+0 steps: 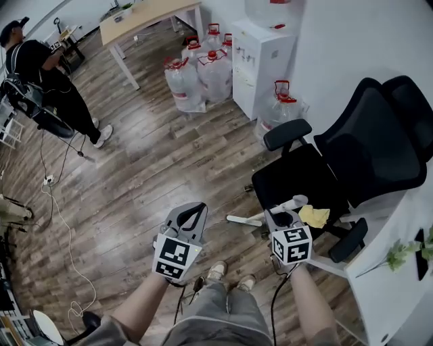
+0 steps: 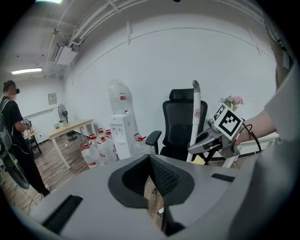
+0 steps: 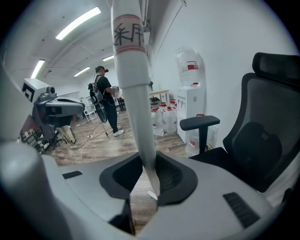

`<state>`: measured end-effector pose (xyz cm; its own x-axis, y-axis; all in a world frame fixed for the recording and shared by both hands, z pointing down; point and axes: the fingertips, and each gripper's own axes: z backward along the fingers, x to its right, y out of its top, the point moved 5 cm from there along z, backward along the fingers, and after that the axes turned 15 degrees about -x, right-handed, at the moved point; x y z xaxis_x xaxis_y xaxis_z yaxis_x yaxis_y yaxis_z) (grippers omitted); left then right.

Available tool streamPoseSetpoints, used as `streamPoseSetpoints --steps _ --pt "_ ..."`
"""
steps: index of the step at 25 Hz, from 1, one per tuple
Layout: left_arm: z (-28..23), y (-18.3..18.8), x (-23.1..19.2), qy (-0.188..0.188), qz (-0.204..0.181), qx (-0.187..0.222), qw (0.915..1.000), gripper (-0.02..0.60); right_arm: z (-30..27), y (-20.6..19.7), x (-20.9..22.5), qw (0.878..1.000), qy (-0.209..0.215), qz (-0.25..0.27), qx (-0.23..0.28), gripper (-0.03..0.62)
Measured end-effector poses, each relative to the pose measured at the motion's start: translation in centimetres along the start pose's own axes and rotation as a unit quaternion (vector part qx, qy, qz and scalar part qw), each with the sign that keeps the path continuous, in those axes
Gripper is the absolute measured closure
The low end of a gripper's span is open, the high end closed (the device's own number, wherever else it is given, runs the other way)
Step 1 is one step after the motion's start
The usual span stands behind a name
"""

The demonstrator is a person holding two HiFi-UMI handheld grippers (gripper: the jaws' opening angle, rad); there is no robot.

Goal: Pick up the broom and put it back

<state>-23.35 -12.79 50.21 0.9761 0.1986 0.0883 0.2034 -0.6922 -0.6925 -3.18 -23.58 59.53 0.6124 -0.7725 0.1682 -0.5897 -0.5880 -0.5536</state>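
Note:
The broom's white handle (image 3: pixel 133 93) with a red-printed label runs up between the jaws of my right gripper (image 3: pixel 149 180), which is shut on it. In the head view that handle (image 1: pixel 245 219) lies slantwise across the right gripper (image 1: pixel 283 215), in front of the black office chair (image 1: pixel 325 169). The left gripper view shows the same handle (image 2: pixel 196 122) standing upright in the right gripper (image 2: pixel 211 138). A yellow piece (image 1: pixel 314 216) sits just right of the grip; whether it belongs to the broom I cannot tell. My left gripper (image 1: pixel 193 211) hangs to the left, fingertips together, nothing in it (image 2: pixel 151 178).
A water dispenser (image 1: pixel 260 54) and several water bottles (image 1: pixel 199 74) stand at the back wall. A person (image 1: pixel 40 74) stands far left, with a cable (image 1: pixel 64 230) trailing over the wooden floor. A white desk (image 1: pixel 392 270) with a small plant is at the right; a wooden table (image 1: pixel 145 17) at the back.

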Motion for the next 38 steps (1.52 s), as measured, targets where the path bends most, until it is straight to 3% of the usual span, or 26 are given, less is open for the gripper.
streamPoseSetpoints --steps 5,10,17,22,29,38 --pt "-3.6 -1.9 -0.3 0.002 -0.012 -0.007 0.9999 0.565 -4.6 -1.6 0.7 1.0 0.006 0.006 -0.026 0.487" --pt "-6.9 -3.3 0.3 -0.019 -0.018 -0.019 0.9995 0.565 -8.2 -2.4 1.8 0.999 0.011 0.001 -0.037 0.487" --pt "-10.4 -3.2 0.6 -0.042 -0.041 -0.01 0.9982 0.565 -12.0 -2.4 4.0 0.999 0.013 0.002 -0.038 0.488" --pt "-12.9 -2.4 -0.3 -0.043 -0.038 0.006 0.9984 0.565 -13.5 -1.2 5.3 1.0 0.01 -0.009 -0.012 0.487" --pt "-14.8 -1.6 -1.3 -0.052 -0.001 0.019 0.9985 0.565 -15.2 0.7 7.6 0.997 -0.035 -0.012 0.069 0.487" --pt "-15.4 -2.4 -2.3 -0.045 -0.006 0.003 0.9989 0.566 -16.1 1.2 9.5 0.993 -0.067 -0.054 0.085 0.441"
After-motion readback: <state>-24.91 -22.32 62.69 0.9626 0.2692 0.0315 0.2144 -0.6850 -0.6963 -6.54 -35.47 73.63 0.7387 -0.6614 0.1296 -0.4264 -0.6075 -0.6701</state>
